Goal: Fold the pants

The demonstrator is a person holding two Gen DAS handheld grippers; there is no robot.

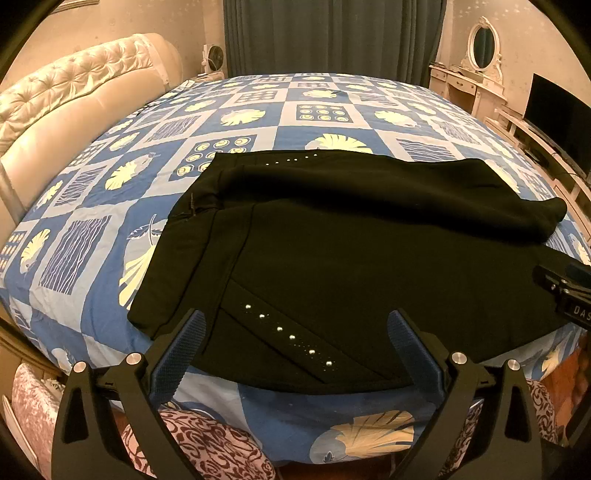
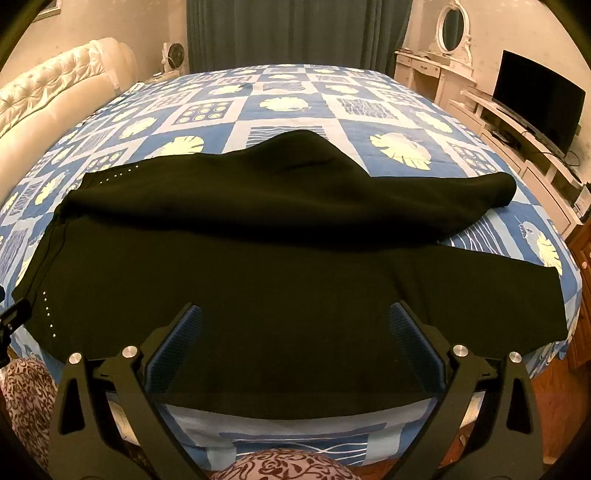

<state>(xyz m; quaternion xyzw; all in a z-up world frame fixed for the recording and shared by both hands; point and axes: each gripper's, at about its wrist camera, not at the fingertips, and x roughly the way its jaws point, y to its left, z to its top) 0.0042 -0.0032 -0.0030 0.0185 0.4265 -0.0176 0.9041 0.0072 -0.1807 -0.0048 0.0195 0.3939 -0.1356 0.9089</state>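
Observation:
Black pants lie across the near side of the bed, waist to the left, legs running right. The far leg is bunched and lies partly over the near leg. Small white studs mark a pocket line near the waist. My left gripper hovers open over the waist end near the bed's front edge, holding nothing. My right gripper stands open above the near leg's middle, also empty. The right gripper's body shows at the right edge of the left wrist view.
The bed has a blue patchwork cover with leaf prints and a tufted cream headboard at the left. A dresser with an oval mirror and a TV stand at the right. Patterned fabric is below the bed's front edge.

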